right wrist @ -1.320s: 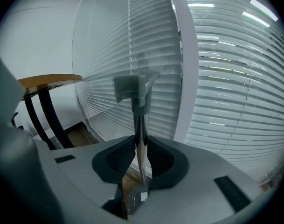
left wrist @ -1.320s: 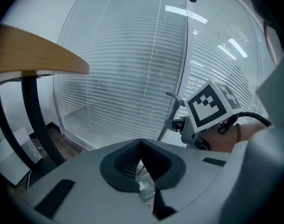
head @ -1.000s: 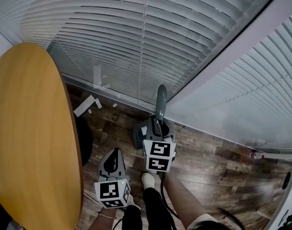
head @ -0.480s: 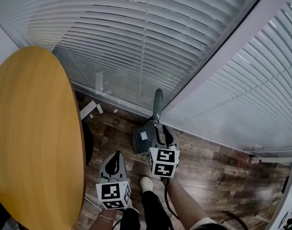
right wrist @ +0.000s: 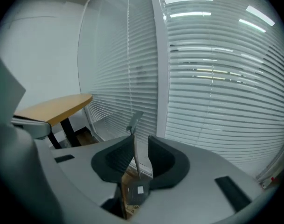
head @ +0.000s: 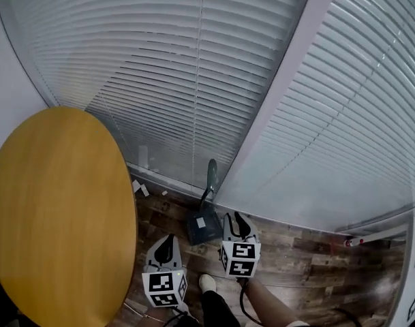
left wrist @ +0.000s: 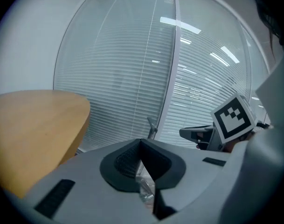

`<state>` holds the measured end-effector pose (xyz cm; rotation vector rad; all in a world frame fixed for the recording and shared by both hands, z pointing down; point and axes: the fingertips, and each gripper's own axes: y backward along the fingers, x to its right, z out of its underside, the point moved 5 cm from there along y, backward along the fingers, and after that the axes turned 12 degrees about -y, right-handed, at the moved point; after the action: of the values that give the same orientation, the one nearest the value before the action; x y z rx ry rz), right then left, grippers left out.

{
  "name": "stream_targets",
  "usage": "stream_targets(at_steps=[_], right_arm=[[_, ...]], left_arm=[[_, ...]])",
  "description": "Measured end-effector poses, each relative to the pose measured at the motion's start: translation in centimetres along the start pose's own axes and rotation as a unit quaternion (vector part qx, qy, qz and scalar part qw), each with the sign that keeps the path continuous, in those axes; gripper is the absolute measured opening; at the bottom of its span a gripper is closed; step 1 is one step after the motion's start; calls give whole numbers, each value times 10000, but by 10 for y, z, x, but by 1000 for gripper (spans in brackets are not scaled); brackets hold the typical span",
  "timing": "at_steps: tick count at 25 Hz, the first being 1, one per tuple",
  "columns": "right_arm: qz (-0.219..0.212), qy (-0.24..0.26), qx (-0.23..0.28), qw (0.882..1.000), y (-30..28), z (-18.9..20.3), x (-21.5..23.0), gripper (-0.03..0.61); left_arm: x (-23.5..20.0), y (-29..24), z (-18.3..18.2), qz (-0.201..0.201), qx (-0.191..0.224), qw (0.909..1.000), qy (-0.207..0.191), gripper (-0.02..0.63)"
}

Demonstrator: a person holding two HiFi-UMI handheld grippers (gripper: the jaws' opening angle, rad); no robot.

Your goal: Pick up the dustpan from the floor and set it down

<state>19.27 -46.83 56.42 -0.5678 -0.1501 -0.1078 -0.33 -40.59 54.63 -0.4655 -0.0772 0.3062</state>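
The grey dustpan (head: 202, 229) stands on the wood floor, its long handle (head: 211, 172) leaning up against the window frame. My right gripper (head: 237, 218) hovers just right of it and apart from it. Its jaws have just been opening and stand open. In the right gripper view the dustpan (right wrist: 135, 190) and its thin handle (right wrist: 134, 125) show through the gap of the right gripper (right wrist: 141, 143), farther off and untouched by the pads. My left gripper (head: 165, 240) hangs lower left, shut, with nothing seen held; its own view shows the left gripper (left wrist: 141, 143) with pads meeting.
A round wooden table (head: 57, 210) fills the left. White blinds (head: 193, 80) cover the glass walls ahead and to the right. Paper scraps (head: 137, 186) lie by the wall. A red-tipped item (head: 350, 240) lies at the right baseboard. The person's shoe (head: 208, 283) is between the grippers.
My right gripper has let go of the dustpan handle and drawn back and up. The left gripper has risen too. The dustpan stays on the floor against the window.
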Motion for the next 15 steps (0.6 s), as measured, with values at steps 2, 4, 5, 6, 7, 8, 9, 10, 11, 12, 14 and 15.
stream_targets(at_steps=[2, 4, 5, 6, 7, 8, 9, 10, 11, 12, 14, 15], right_arm=[[-10, -76, 79, 9999, 25, -9, 2, 104], [-28, -166, 178, 9997, 55, -21, 2, 89], [-36, -187, 261, 9995, 70, -28, 2, 80], [-45, -191, 378, 9991, 83, -35, 1, 72], [-56, -187, 525, 9984, 96, -41, 0, 64], [-68, -186, 683, 9975, 109, -46, 0, 57], [-76, -187, 826, 9964, 122, -50, -1, 50], [-79, -191, 938, 9954, 135, -54, -2, 46], [-80, -200, 1016, 9946, 148, -58, -3, 43], [-81, -210, 1064, 9941, 160, -60, -6, 41], [-54, -166, 1114, 9936, 181, -59, -11, 37], [-24, -110, 1129, 9935, 191, -56, -12, 34]], left_arm=[[4, 16, -7, 66, 57, 10000, -34, 5], [9, 36, -17, 146, 112, 9998, -43, 5], [12, 45, -21, 182, 139, 9997, -40, 5], [13, 54, -24, 207, 166, 9996, -41, 5], [14, 61, -25, 225, 197, 9995, -44, 5], [15, 68, -25, 238, 229, 9994, -46, 5], [16, 75, -25, 249, 259, 9993, -39, 5], [17, 82, -26, 258, 291, 9992, -21, 5], [16, 90, -29, 266, 330, 9991, 7, 5], [15, 98, -33, 276, 381, 9989, 39, 5], [11, 114, -40, 310, 517, 9981, 91, 5], [11, 122, -45, 339, 600, 9976, 116, 5]])
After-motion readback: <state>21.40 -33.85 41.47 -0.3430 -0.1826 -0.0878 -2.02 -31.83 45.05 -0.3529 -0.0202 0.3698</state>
